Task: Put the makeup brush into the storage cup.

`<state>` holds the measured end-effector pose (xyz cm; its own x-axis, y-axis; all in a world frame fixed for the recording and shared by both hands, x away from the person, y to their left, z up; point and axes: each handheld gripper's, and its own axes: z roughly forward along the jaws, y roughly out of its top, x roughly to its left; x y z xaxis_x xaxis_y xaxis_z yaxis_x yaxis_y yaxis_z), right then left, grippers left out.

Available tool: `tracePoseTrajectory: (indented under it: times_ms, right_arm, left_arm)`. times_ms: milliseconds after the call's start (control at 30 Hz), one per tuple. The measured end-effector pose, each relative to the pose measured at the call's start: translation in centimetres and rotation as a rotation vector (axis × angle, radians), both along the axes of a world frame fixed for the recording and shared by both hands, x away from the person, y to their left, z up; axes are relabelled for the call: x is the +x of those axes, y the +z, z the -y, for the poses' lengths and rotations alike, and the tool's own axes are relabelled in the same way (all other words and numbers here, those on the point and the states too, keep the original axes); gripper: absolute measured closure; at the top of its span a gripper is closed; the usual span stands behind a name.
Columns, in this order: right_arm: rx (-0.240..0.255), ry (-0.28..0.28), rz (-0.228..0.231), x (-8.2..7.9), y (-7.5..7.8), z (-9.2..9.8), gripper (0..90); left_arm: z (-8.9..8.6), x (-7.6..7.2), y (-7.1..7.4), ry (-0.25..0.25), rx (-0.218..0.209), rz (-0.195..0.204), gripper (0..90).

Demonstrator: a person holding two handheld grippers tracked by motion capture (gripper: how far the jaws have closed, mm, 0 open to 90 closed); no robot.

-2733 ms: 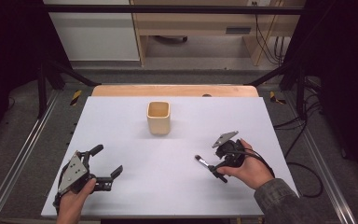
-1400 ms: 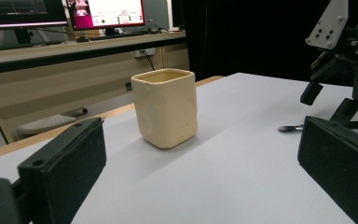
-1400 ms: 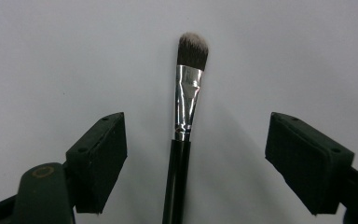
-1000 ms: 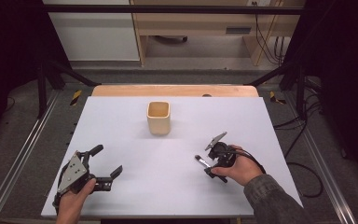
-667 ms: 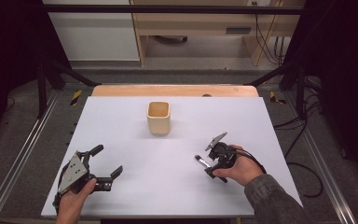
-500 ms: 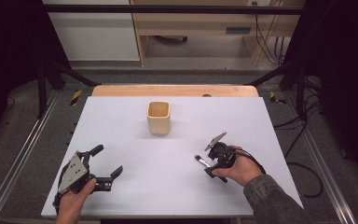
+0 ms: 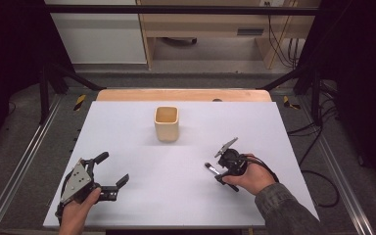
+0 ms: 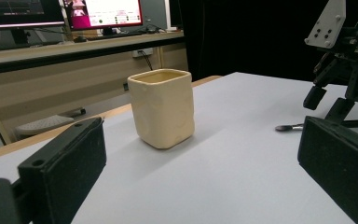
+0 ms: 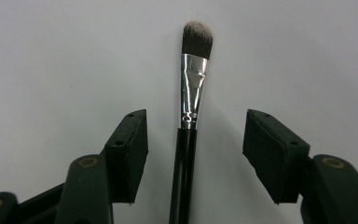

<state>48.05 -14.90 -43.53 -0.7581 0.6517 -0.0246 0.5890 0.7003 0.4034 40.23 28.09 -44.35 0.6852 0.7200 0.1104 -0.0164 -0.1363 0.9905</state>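
Right gripper (image 9: 193,140): jaws have just been closing, pads not yet touching the brush (image 9: 190,98) between them.
Brush: flat on the table (image 7: 186,196).
Left gripper (image 7: 108,171): open, seemingly empty.

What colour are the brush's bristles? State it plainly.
The brush's bristles are dark brown with pale grey tips, clearest in the right gripper view.

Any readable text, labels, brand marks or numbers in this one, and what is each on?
Brush: a small mark on the silver ferrule, too blurred to read.
Monitors: screens lit with windows and coloured blocks, text too small to read.
Cup: plain, no text.
Left gripper and right gripper: no lettering legible.
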Motion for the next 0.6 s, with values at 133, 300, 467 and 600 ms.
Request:
tracePoseTrajectory:
  times_ms: [133, 300, 467, 600]
  right_arm:
    - [0.0, 0.004, -0.002, -0.01, 0.04, -0.06, 42.7]
    - [-0.002, 0.001, -0.012, 0.06, -0.07, -0.13, 46.0]
    - [-0.006, -0.001, -0.015, -0.01, -0.26, -0.23, 47.3]
    - [-0.009, -0.006, -0.02, -0.03, -0.47, -0.27, 45.7]
  left_arm:
    - [-0.06, 0.06, -0.04, 0.002, -0.003, -0.002, 0.7]
    - [-0.03, 0.05, -0.06, 0.002, 0.0, -0.004, 0.7]
    - [-0.02, 0.05, -0.03, -0.001, 0.002, -0.002, 0.7]
    - [-0.02, 0.08, -0.06, 0.0, -0.001, -0.005, 0.8]
